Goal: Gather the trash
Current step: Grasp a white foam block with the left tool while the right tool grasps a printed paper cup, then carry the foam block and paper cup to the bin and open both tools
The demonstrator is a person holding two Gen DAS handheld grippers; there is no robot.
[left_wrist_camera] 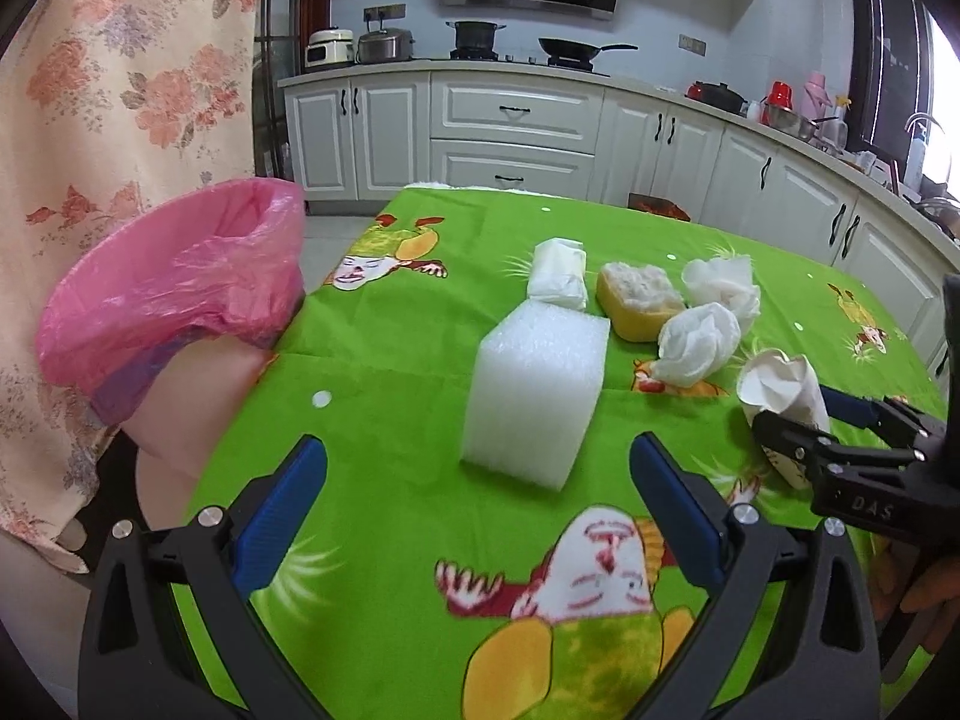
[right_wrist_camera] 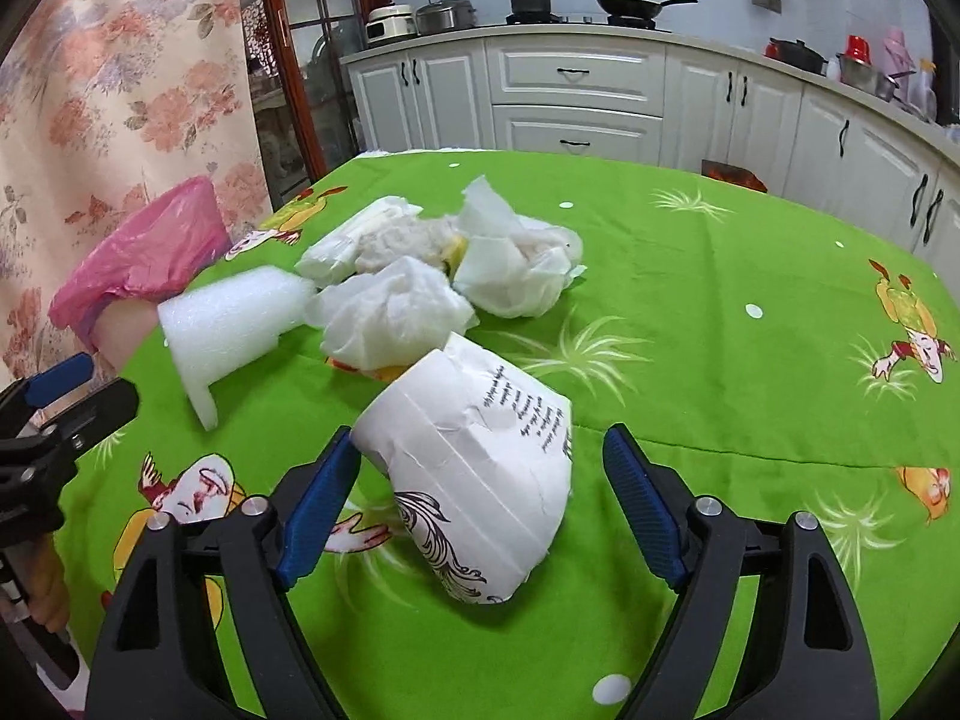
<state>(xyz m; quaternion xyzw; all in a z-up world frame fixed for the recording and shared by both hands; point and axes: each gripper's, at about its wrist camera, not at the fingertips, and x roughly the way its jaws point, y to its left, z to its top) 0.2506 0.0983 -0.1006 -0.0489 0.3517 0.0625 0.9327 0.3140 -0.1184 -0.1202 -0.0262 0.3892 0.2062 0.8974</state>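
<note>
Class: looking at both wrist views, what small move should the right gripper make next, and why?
Probably close the right gripper on the crumpled paper cup. The cup lies on the green tablecloth between its open jaws, one pad near it, not yet held.

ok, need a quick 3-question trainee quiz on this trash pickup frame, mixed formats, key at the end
1. True or false: the right gripper has already clamped the crushed paper cup.
2. Multiple choice: the item lying directly ahead of the left gripper is
A. a yellow sponge
B. a white foam block
C. a crumpled tissue
3. Short answer: where does the bin with the pink liner stand relative to the green tablecloth?

Key
1. False: the cup lies between the open jaws, and the right-hand pad is clear of it.
2. B, the white foam block.
3. Off the table, beside its left edge as seen from the left wrist view.
</note>
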